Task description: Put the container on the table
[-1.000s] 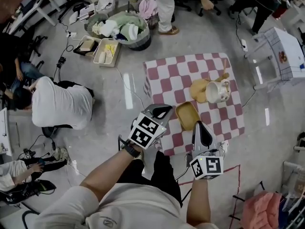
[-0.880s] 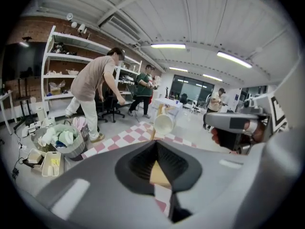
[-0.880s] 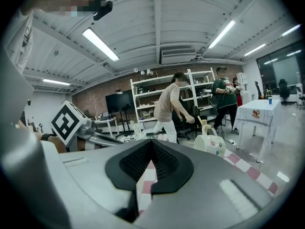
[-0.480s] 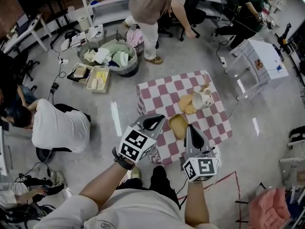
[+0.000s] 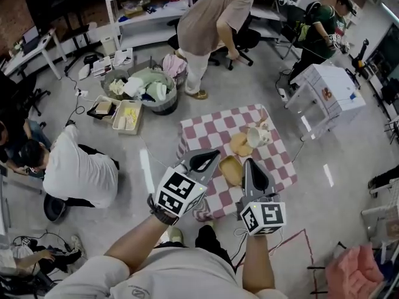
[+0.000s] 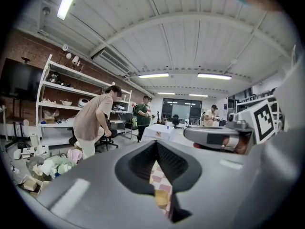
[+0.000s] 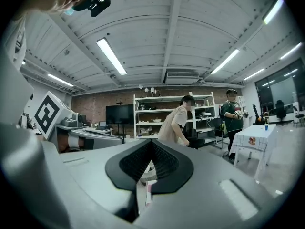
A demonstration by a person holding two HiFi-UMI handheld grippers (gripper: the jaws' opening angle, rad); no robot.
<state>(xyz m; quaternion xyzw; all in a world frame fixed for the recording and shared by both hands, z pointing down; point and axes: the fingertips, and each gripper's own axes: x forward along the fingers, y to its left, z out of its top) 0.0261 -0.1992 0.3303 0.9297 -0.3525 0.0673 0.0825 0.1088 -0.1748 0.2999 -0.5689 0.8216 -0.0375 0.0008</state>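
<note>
Left claw (image 5: 212, 154): pressed together at the tips, nothing pinched. In the left gripper view the left claw (image 6: 156, 144) leaves only a thin wedge below the tips, through which the checkered cloth and a yellow patch show.

Right claw (image 5: 249, 165): pressed together at the tips, nothing pinched. In the right gripper view the right claw (image 7: 151, 142) points level across the room toward a shelf unit (image 7: 164, 116).

Container (image 5: 229, 169): yellow, shallow, open side up. It rests on the desk (image 5: 212, 129), which carries a red-and-white checkered cloth. In the head view it lies at the near part of the desk, between the two claws. Neither claw holds it.

Other items on the desk:
- A tan object (image 5: 239, 145), just beyond the container.
- A white cup (image 5: 257, 136), touching the tan object on its far right side.

Surroundings, head view:
- A basket of laundry (image 5: 149, 89) stands on the floor, beyond the desk to the left.
- A person in a beige top (image 5: 209, 23) bends over beside it.
- A person in a white shirt (image 5: 78, 170) crouches on the floor at left.
- A small white table (image 5: 327, 89) stands at right, well apart from the desk.
</note>
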